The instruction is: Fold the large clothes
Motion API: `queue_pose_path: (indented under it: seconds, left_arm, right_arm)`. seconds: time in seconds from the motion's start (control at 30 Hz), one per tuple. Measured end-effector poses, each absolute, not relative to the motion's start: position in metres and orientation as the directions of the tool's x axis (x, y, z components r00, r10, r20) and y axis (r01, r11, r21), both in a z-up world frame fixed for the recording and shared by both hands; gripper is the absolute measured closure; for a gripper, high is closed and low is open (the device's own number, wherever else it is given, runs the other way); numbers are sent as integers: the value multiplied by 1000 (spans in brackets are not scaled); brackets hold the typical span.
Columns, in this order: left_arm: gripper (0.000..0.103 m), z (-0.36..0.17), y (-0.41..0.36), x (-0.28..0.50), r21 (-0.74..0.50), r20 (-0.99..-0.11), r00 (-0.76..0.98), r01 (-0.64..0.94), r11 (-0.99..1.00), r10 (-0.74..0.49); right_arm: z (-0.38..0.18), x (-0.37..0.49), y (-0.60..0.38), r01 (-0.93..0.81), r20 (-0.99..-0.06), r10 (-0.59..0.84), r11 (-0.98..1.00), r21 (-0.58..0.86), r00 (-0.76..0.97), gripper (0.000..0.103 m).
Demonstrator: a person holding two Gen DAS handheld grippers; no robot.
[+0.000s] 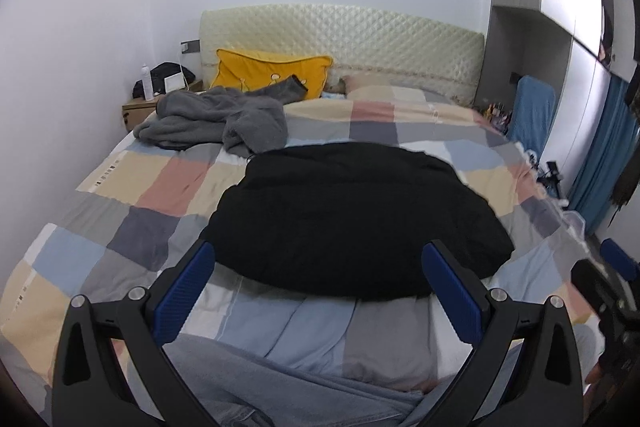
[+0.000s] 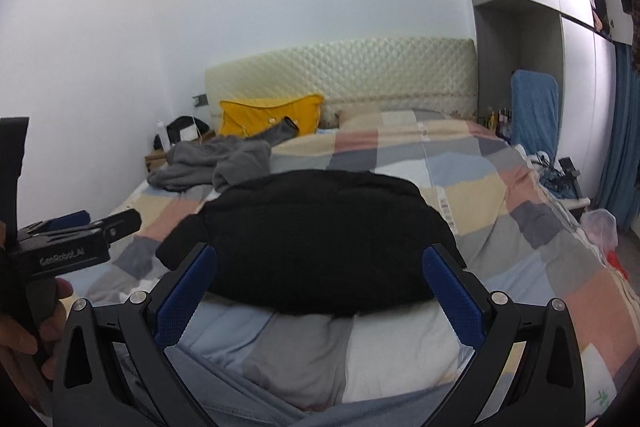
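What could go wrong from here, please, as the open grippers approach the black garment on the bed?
The black garment is dark and bunched, so its edges are hard to read; a gripper might pinch several layers. It lies on a soft patchwork quilt, which the left gripper or right gripper could catch too. The grey garment touches its far edge and may drag along.

A black garment (image 1: 352,215) lies on the patchwork quilt (image 1: 132,195) near the foot of the bed, folded into a compact, roughly rectangular bundle with rounded edges. Its surface is flat and fairly smooth, with faint creases, and a small flap juts out at its near left corner. Farther back, toward the left side of the bed, a grey fleecy garment (image 1: 216,119) sits in a crumpled, unfolded heap, one sleeve stretched toward the yellow pillow (image 1: 256,71).
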State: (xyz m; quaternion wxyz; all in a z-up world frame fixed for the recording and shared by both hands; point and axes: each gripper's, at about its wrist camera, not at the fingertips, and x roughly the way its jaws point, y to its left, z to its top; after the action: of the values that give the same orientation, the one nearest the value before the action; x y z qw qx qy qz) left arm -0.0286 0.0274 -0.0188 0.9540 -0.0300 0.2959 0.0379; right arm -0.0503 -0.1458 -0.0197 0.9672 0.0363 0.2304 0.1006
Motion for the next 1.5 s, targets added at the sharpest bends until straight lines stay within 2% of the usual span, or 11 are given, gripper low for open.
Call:
queue_pose_path:
  seconds: [0.5, 1.07, 1.5]
  left_arm:
    - [0, -25, 23, -32, -8, -591, 803, -106, 994, 81]
    - [0, -26, 21, -29, -19, -616, 787, -60, 998, 36]
    - [0, -26, 13, -29, 3, -604, 796, -50, 999, 42]
  right_arm:
    - [-19, -42, -144, -183, -446, 212, 977, 108, 869, 0]
    - [-22, -39, -147, -168, -457, 198, 980, 105, 867, 0]
    - [-21, -35, -159, -138, -451, 164, 986, 90, 877, 0]
